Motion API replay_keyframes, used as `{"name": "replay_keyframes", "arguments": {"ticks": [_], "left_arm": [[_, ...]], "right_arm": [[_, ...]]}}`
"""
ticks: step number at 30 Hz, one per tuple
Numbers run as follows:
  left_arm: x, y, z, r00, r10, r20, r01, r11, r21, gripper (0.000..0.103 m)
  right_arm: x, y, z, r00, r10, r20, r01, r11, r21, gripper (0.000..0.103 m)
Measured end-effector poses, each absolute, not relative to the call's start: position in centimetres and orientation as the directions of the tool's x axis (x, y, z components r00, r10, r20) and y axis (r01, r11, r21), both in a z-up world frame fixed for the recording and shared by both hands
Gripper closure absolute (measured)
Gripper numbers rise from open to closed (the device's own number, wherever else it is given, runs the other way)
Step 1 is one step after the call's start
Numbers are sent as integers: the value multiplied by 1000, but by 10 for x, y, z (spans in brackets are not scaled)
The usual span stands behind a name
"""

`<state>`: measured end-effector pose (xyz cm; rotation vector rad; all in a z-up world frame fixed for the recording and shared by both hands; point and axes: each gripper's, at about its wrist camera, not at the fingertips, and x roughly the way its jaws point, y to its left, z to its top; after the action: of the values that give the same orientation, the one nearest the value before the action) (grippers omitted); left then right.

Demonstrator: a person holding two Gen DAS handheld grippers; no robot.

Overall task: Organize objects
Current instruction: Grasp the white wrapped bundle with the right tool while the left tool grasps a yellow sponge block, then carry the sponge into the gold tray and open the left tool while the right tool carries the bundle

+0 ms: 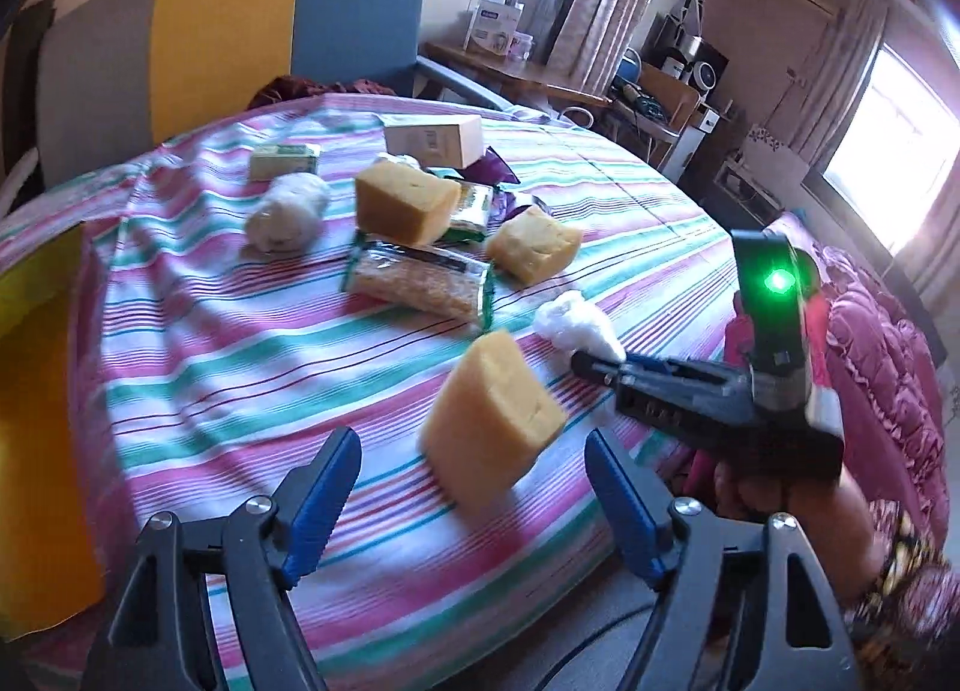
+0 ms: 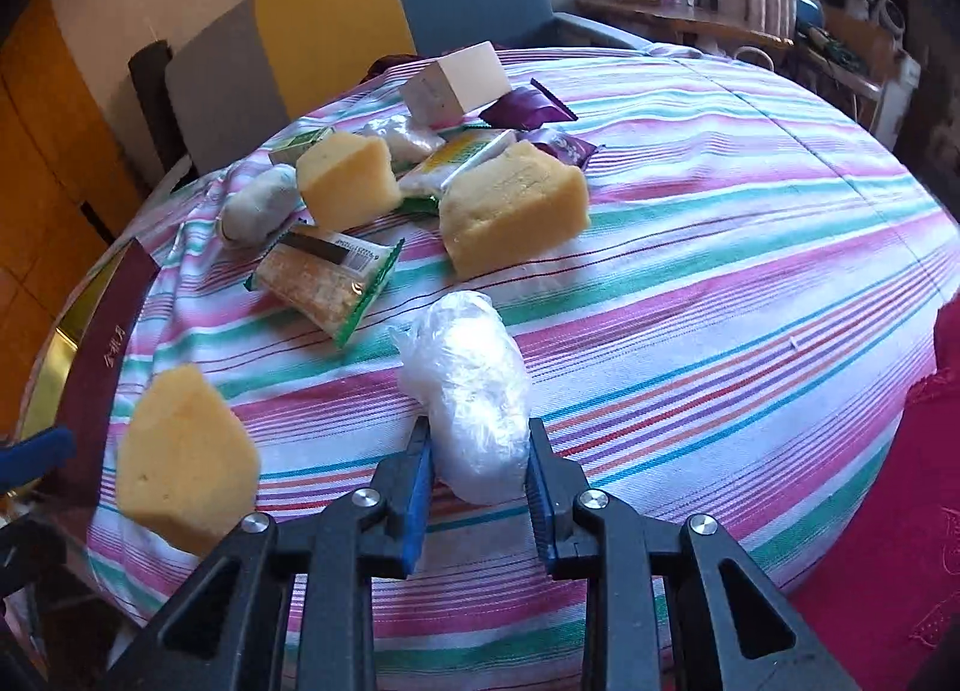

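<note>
A yellow sponge block is blurred just beyond my open left gripper, apart from both fingers; it also shows in the right wrist view. My right gripper is shut on a white plastic-wrapped bundle, seen from the left wrist view at the gripper's tip. Two more sponge blocks, a snack packet, another wrapped bundle, a beige box and a green carton lie on the striped cloth.
Purple and green packets lie near the box. A yellow container stands at the table's left edge. A blue, yellow and grey chair is behind the table. A pink quilt lies at the right.
</note>
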<state>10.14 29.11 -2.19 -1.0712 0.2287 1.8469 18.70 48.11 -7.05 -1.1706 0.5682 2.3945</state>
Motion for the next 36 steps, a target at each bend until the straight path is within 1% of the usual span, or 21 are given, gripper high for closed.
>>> {"name": "replay_keyframes", "arguments": {"ticks": [5, 10, 14, 20, 25, 27, 30, 36], "left_arm": [[98, 319, -34, -118, 633, -765, -796, -521, -307, 25], [98, 330, -48, -126, 602, -789, -791, -540, -286, 28], [95, 328, -55, -125, 586, -801, -791, -546, -276, 48], [101, 317, -54, -127, 588, -799, -808, -529, -261, 55], [99, 299, -61, -36, 601, -799, -780, -516, -353, 61], [99, 290, -63, -15, 609, -793, -770, -513, -380, 64], [105, 282, -62, -21, 609, -793, -782, -504, -367, 68], [105, 261, -53, -67, 640, -766, -783, -510, -357, 70]], "right_arm": [[188, 483, -72, -566, 179, -805, -525, -831, 184, 74], [191, 482, -72, -567, 184, -803, -521, -835, 176, 74], [191, 481, -72, -566, 188, -803, -520, -837, 171, 74], [190, 481, -73, -564, 190, -803, -519, -839, 166, 74], [189, 479, -72, -559, 201, -804, -520, -840, 152, 74], [189, 479, -72, -557, 205, -805, -521, -840, 147, 74], [189, 477, -71, -557, 212, -803, -527, -838, 144, 74], [188, 469, -65, -561, 211, -801, -517, -845, 140, 74]]}}
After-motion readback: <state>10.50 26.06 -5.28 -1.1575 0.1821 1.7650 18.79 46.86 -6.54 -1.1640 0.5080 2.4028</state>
